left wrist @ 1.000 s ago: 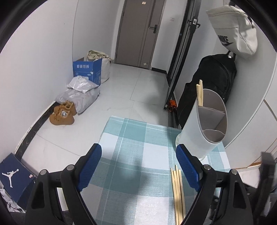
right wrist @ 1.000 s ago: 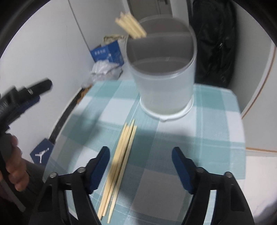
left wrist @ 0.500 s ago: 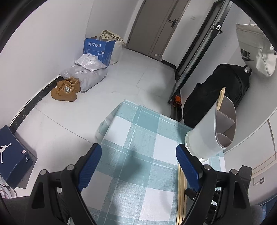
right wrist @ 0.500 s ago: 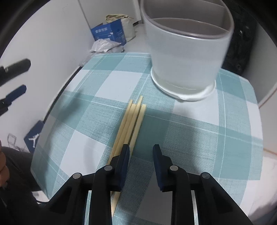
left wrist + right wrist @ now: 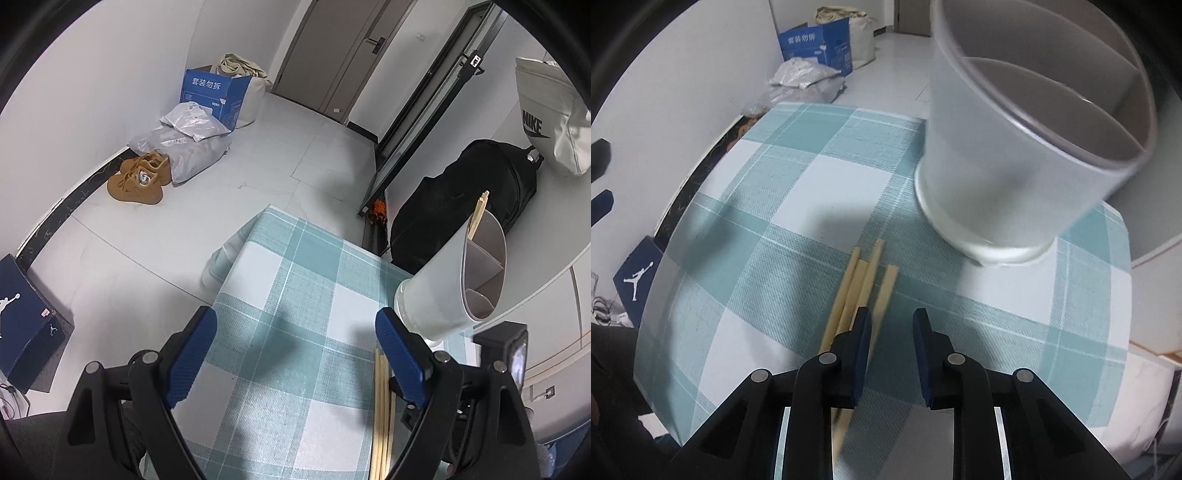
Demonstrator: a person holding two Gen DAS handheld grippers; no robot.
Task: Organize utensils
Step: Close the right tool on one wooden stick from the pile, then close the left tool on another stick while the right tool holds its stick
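- Left wrist view: left claw (image 5: 295, 354) jaws wide apart, nothing between them, over the checked cloth on the desk (image 5: 295, 280). Utensil holder (image 5: 450, 280) stands far right, two chopsticks in its far compartment (image 5: 479, 212). Loose chopsticks (image 5: 382, 406) lie near right.
- Right wrist view: right claw (image 5: 892, 332) jaws narrow and closing, nothing between them; loose chopsticks (image 5: 864, 280) lie at its left finger, contact unclear. Holder (image 5: 1015, 155) far right.

Left gripper (image 5: 295, 350), fingers (image 5: 192, 354) wide apart above checked desk (image 5: 295, 295); chopsticks (image 5: 382, 406) beside divided holder (image 5: 443, 288).
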